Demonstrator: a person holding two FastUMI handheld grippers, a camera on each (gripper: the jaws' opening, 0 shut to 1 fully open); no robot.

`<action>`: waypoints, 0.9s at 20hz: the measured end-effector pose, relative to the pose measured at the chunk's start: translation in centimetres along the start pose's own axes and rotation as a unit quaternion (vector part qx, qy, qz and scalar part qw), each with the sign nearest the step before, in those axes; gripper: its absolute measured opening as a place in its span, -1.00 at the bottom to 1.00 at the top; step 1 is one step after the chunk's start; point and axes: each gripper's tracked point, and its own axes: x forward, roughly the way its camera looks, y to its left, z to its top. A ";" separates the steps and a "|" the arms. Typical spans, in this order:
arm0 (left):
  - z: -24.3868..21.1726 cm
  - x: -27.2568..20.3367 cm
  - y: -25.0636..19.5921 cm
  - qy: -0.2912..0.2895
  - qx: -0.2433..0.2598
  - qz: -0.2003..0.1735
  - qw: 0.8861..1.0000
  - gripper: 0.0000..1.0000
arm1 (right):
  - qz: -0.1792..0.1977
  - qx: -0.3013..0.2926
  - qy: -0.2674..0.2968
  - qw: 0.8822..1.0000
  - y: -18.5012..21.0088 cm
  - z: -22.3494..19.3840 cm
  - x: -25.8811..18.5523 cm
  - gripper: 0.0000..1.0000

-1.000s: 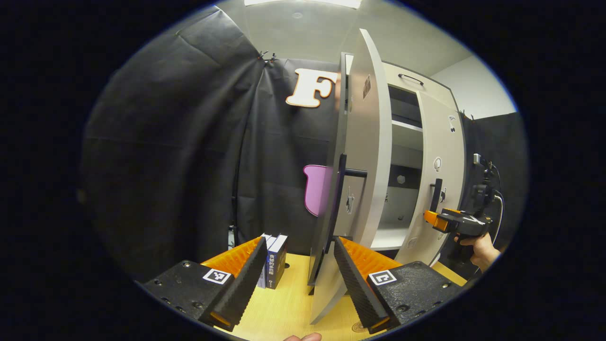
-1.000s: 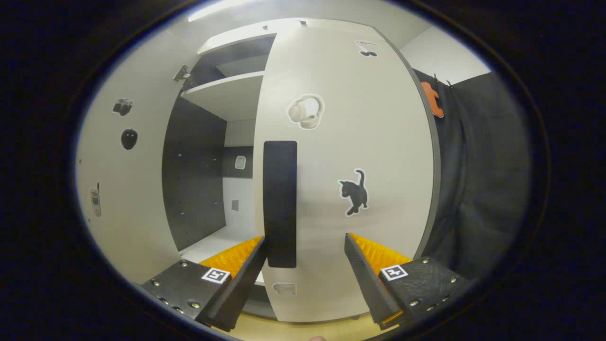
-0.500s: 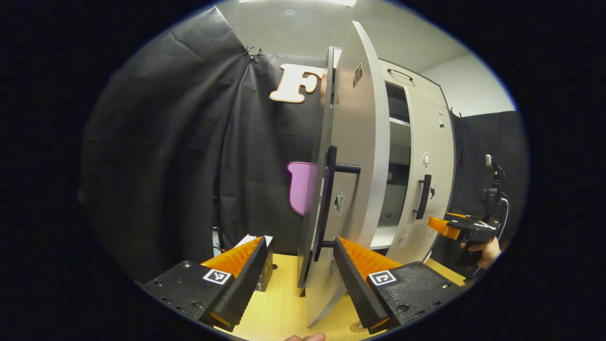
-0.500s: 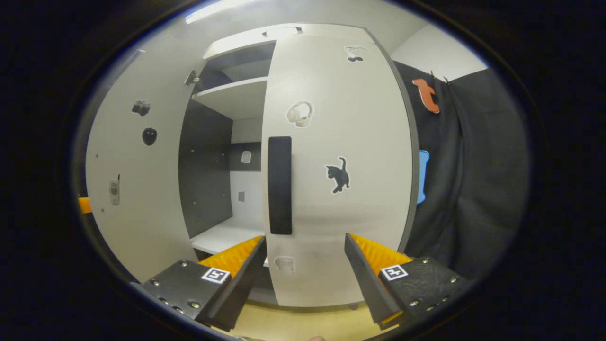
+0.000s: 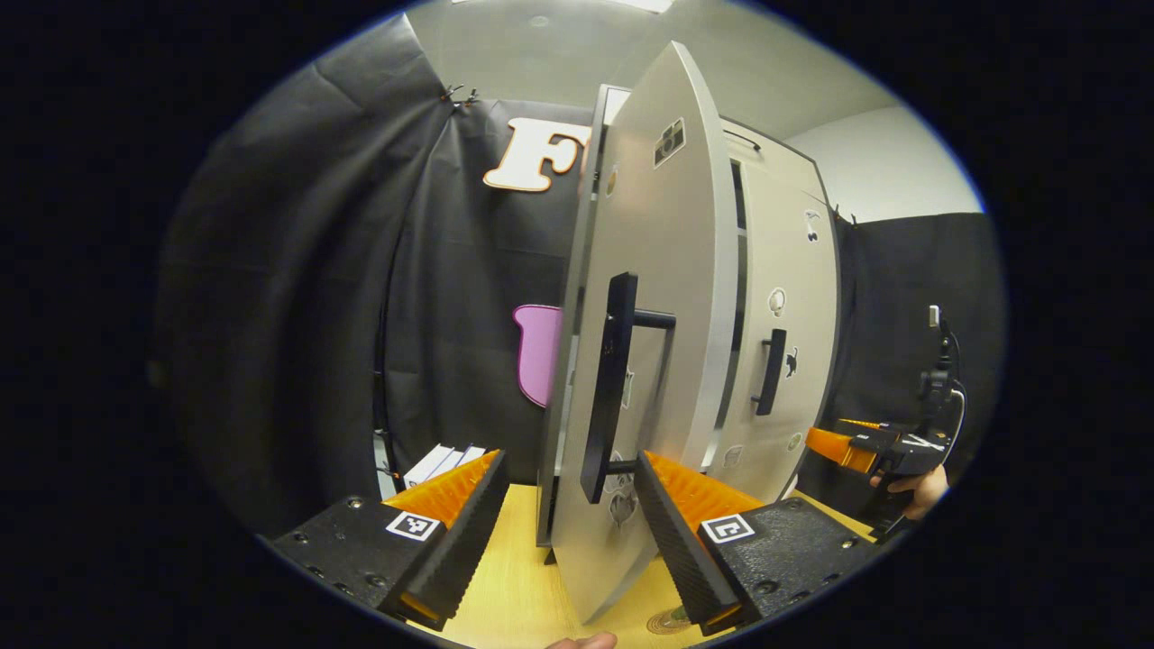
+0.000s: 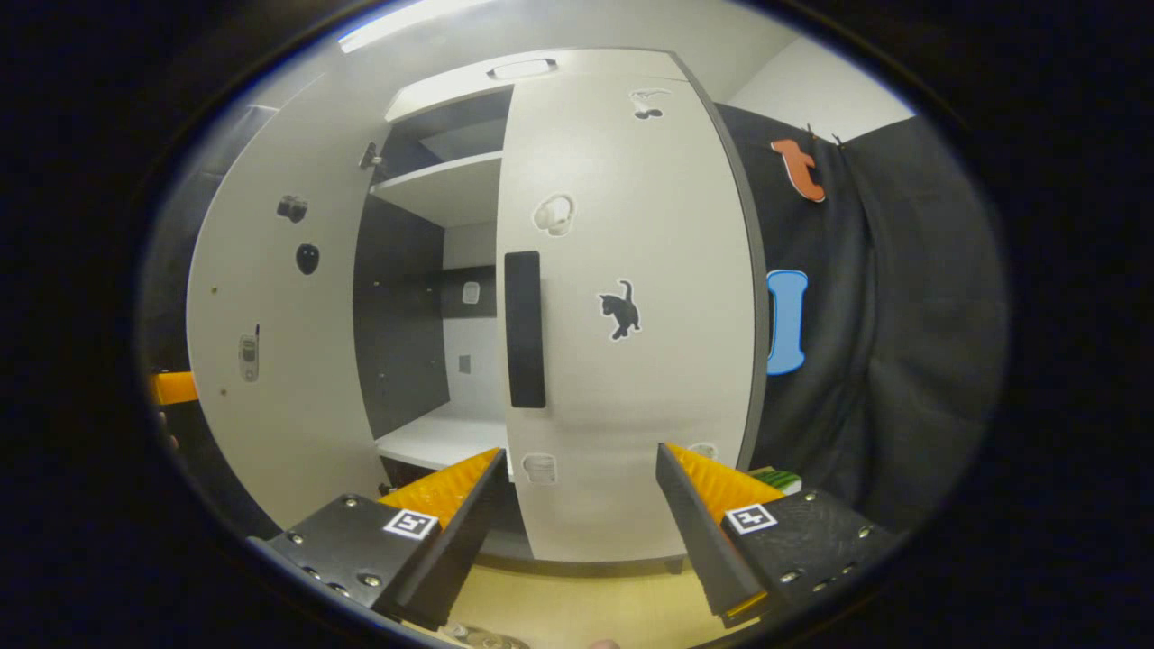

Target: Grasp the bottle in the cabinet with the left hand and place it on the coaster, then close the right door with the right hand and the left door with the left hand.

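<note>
Our left gripper has its fingers spread apart with nothing between them, and the front edge of the left door stands just beyond the gap, a little toward 1 o'clock. The door's black bar handle rises at 12 o'clock above the gap, and its lower end comes near the right finger; we cannot tell if they touch. We judge that the step in hand is to close this left door, which is half open. To do it well, we should push on the flat outer face near the handle, not at the thin edge, and follow the arc of the hinge so the finger does not slip off. A slow finish will keep the door from bouncing back. At about 3 o'clock in the left gripper view we see our right gripper held by a hand, well apart from the doors. In the right gripper view its fingers are also spread and hold nothing, and the right door with its handle at 12 o'clock looks closed. The cabinet shelf at 10 o'clock lies bare. At the bottom edge of the left gripper view, about 5 o'clock, a round patterned disc lies on the wooden table; it may be the coaster. A bit of clear glass at 6 o'clock in the right gripper view may be the bottle, but we cannot be sure.
</note>
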 end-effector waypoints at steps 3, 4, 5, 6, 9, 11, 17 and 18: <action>0.0 0.6 -1.6 -0.002 0.012 -0.008 1.000 0.80 | 0.001 -0.005 0.007 1.000 -0.2 -0.5 -0.8 1.00; -0.1 0.8 -2.0 -0.002 0.013 -0.012 1.000 0.70 | 0.002 -0.005 0.008 1.000 -0.2 -0.7 -1.1 1.00; -0.2 1.0 -2.4 0.000 0.013 -0.016 1.000 0.70 | 0.003 -0.004 0.009 1.000 -0.2 -0.7 -1.4 1.00; -0.3 1.2 -2.9 0.000 0.010 -0.017 1.000 0.80 | 0.004 -0.003 0.010 1.000 -0.3 -0.8 -1.8 1.00; -0.7 2.3 -3.8 0.007 0.009 -0.018 1.000 0.80 | 0.005 -0.002 0.012 1.000 -0.7 -0.9 -2.5 1.00; -0.6 2.8 -4.8 0.002 0.010 -0.027 1.000 0.82 | 0.001 0.001 0.011 1.000 -1.3 -0.8 -2.8 1.00; -1.3 5.0 -8.3 0.005 0.020 -0.042 0.999 0.81 | -0.009 0.024 0.020 0.999 -3.2 -1.2 -3.6 1.00; -1.4 5.6 -8.9 0.006 0.021 -0.043 0.999 0.81 | -0.011 0.025 0.021 0.999 -3.6 -1.3 -3.7 1.00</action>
